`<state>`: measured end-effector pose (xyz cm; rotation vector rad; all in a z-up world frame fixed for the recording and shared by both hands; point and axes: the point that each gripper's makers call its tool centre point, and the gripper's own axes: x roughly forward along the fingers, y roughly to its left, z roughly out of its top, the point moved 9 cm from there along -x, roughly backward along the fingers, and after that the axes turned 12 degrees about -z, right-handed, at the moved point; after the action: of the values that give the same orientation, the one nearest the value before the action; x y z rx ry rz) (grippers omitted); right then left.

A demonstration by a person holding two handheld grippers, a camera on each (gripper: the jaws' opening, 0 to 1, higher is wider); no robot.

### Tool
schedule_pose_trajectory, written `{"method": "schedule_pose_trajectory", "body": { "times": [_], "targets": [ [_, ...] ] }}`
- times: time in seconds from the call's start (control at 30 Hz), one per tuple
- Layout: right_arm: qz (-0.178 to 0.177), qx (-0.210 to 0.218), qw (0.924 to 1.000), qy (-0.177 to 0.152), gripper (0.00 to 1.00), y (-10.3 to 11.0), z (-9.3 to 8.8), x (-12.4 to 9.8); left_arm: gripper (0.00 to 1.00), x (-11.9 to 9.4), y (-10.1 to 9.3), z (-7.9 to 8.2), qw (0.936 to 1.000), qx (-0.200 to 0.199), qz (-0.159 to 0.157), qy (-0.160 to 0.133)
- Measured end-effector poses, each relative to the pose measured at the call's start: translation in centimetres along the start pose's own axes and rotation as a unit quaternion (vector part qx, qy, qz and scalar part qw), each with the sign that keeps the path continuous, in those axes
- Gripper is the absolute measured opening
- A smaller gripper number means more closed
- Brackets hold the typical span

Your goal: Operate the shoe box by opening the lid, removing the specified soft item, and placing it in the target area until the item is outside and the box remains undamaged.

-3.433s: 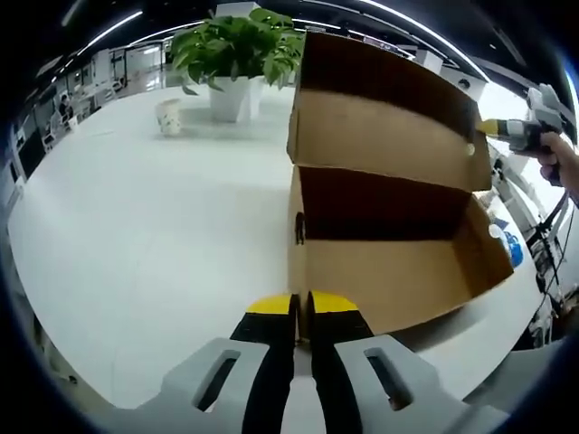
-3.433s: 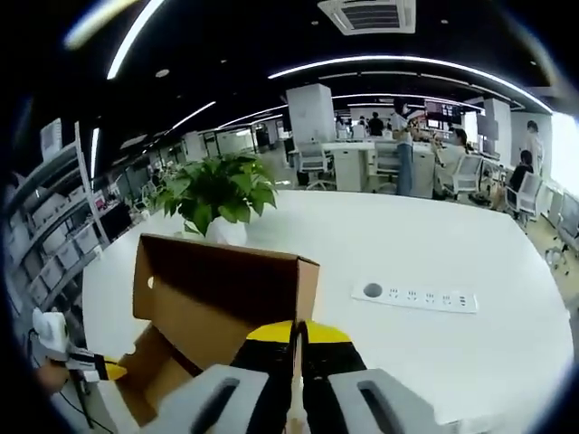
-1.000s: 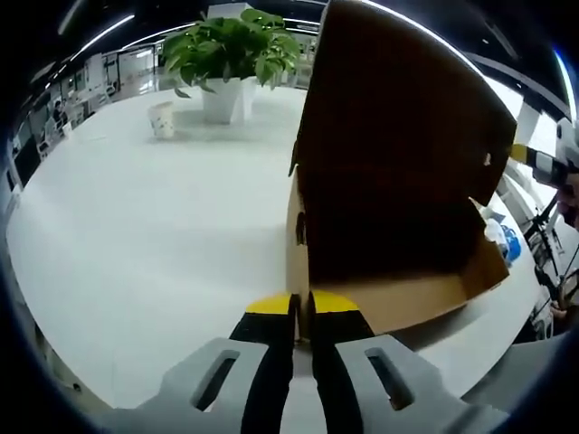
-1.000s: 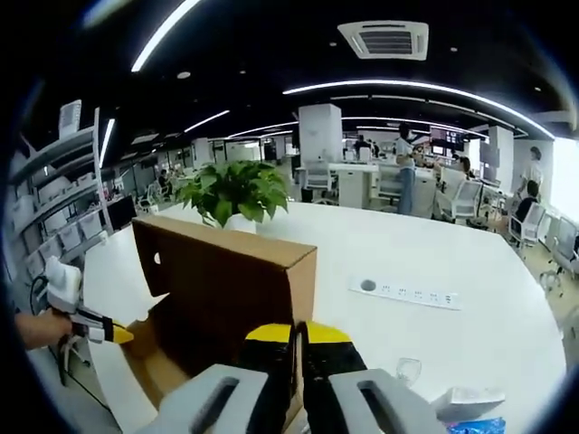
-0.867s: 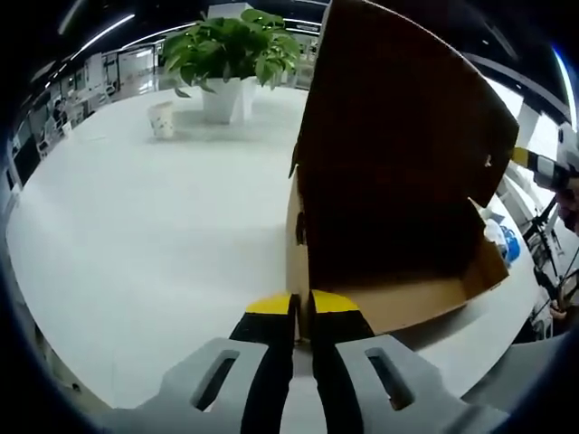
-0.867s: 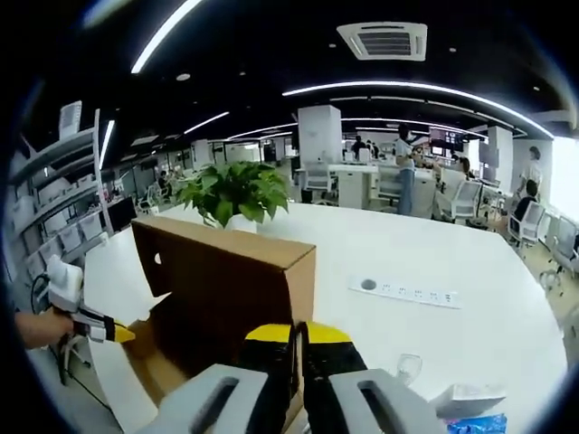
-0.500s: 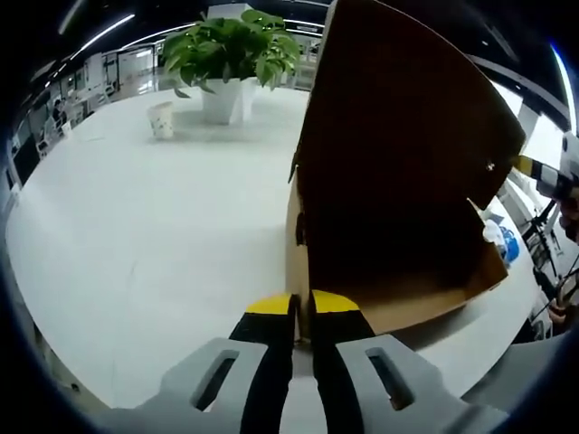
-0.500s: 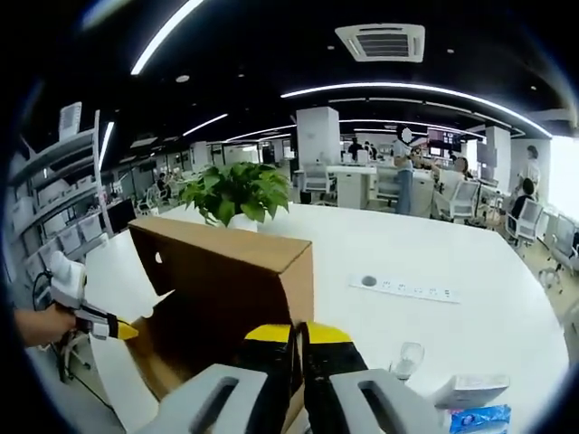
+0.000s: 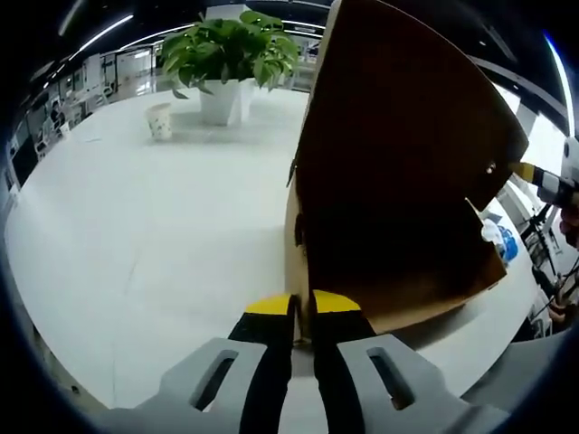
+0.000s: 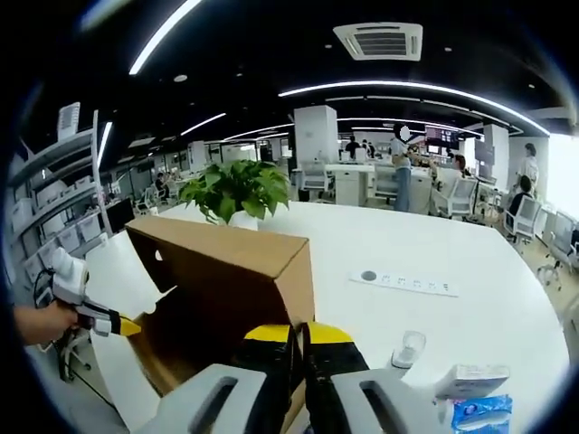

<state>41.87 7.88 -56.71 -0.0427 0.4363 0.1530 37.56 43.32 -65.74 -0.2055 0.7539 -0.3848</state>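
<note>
In the left gripper view, the left gripper rises from the bottom with its yellow-tipped jaws pressed together on the near wall edge of the cardboard shoe box. The box sits on a white table. Its lid stands raised, tilting over the box, with its dark inner face toward the camera. The box's contents are hidden in shadow. At the far right edge, the right gripper touches the lid's corner. Beyond the box stand a paper cup and a potted plant.

In the right gripper view, the right gripper is closed on the lid's edge. The left gripper shows at the left, held by a hand. Farther off lie a power strip and, at lower right, a small white object and packets.
</note>
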Motion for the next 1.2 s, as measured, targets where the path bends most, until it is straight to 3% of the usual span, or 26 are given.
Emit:
{"method": "schedule_pose_trajectory", "body": {
  "times": [0.57, 1.2],
  "targets": [
    [-0.002, 0.004, 1.0000, 0.005, 0.00, 0.4, -1.0, -0.8, 0.06, -0.2, -0.2, 0.2, 0.9997, 0.023, -0.005, -0.002],
    [0.001, -0.007, 0.9998, 0.019, 0.01, 0.9, -2.6, -1.5, 0.09, -1.7, -1.0, 2.9, 0.9969, 0.064, -0.015, -0.044]
  ]
}}
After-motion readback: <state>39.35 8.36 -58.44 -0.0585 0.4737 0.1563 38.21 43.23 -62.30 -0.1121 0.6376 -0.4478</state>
